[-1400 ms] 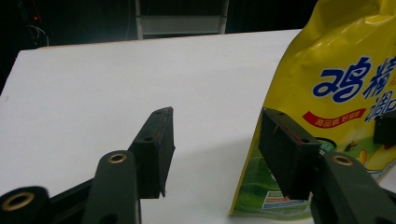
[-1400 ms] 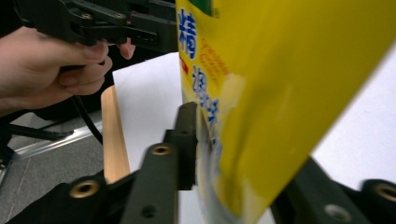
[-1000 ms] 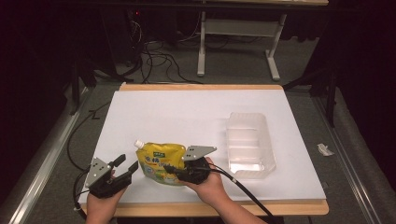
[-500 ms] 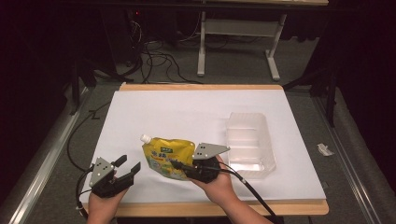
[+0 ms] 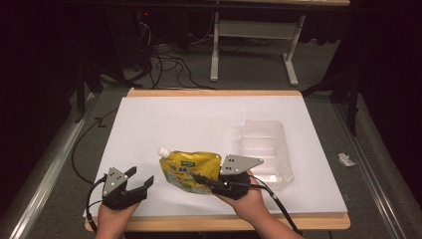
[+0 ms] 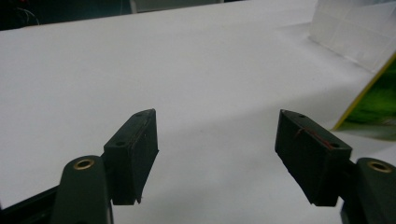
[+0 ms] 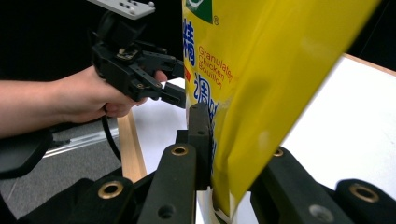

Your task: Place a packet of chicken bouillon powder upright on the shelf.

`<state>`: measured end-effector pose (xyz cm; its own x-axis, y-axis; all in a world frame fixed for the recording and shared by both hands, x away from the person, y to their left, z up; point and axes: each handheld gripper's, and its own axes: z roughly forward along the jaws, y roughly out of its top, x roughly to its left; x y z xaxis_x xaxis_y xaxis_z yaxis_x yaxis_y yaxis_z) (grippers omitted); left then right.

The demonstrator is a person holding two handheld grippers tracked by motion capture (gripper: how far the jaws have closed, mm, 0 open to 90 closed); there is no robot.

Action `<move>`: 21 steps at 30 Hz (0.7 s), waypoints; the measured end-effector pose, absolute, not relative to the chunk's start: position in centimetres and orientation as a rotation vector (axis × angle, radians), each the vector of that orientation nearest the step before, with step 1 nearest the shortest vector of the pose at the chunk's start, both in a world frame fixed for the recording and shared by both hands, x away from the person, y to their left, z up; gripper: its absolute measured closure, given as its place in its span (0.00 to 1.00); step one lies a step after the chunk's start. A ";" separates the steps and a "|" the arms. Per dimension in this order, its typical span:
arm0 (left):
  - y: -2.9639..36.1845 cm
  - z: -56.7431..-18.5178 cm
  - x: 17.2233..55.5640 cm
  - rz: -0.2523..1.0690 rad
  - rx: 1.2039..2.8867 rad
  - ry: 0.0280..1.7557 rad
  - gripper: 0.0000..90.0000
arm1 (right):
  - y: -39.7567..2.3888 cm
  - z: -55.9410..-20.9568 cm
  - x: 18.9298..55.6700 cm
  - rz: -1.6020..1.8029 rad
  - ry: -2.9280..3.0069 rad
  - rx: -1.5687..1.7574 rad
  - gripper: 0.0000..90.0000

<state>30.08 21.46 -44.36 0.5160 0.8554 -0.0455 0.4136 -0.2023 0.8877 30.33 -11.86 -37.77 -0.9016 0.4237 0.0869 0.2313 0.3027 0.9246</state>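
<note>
Near the table's [image 5: 149, 114] front edge: yellow pouch [image 5: 191, 169] clamped at its edge by right gripper [image 5: 206, 181]; left gripper [image 5: 141, 180] spread wide, holding nothing, by front left corner; clear tray [image 5: 266, 149] rightward

Table [image 5: 149, 94]: wood-edged, covered by white sheet [image 5: 199, 124]. Clear plastic tray [image 5: 266, 152] laid on sheet, right of yellow pouch [image 5: 191, 172].

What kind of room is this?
Probably a lab or workshop set up for recording: a white table, loose cables on the grey floor behind it, and a hand-held tool gripping a pouch.
</note>
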 end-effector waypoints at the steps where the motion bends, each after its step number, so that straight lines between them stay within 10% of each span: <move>1: 21.3 -44.5 30.2 0.582 1.828 1.061 0.33 | -12.4 -37.7 30.1 1.653 2.390 0.604 0.93; 21: 17.9 -44.3 33.2 0.545 1.869 1.082 0.25 | -16.9 -36.5 29.9 1.723 2.328 0.611 0.93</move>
